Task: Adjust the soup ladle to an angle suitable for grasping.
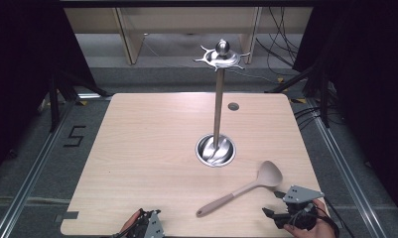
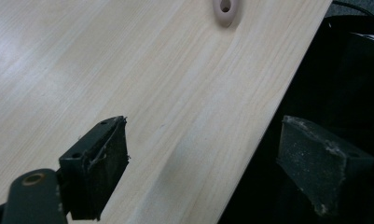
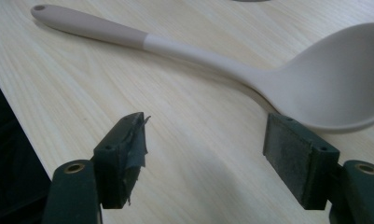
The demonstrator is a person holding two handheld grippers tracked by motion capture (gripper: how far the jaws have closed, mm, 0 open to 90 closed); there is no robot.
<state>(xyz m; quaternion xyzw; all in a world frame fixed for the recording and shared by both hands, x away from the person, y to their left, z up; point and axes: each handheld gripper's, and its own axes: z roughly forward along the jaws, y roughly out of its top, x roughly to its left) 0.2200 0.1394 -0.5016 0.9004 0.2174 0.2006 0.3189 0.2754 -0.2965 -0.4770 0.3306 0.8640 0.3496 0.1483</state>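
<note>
Near the table's front right corner, right gripper (image 1: 278,204) sits low with jaws apart, nothing between the pads (image 3: 294,154); bare wood shows in the gap. Ladle (image 1: 243,189) lies flat just ahead of it, bowl (image 3: 343,77) nearest the gripper and just beyond the right pad, thin handle running away toward the near edge, hang-hole end (image 2: 225,8) closest to the left gripper (image 2: 208,172). Left gripper parked at the front edge, jaws wide, holding nothing, half over the table (image 1: 147,139) lip. Utensil stand (image 1: 218,101) with hooked top stands upright mid-table in its round base, well apart from the ladle.

Risks, as I judge them: closing on the wide, rounded bowl likely slips or skids the ladle; pads meeting the tabletop before the neck would push it away. A grab far from the balance point could let the handle swing down when lifted.
</note>
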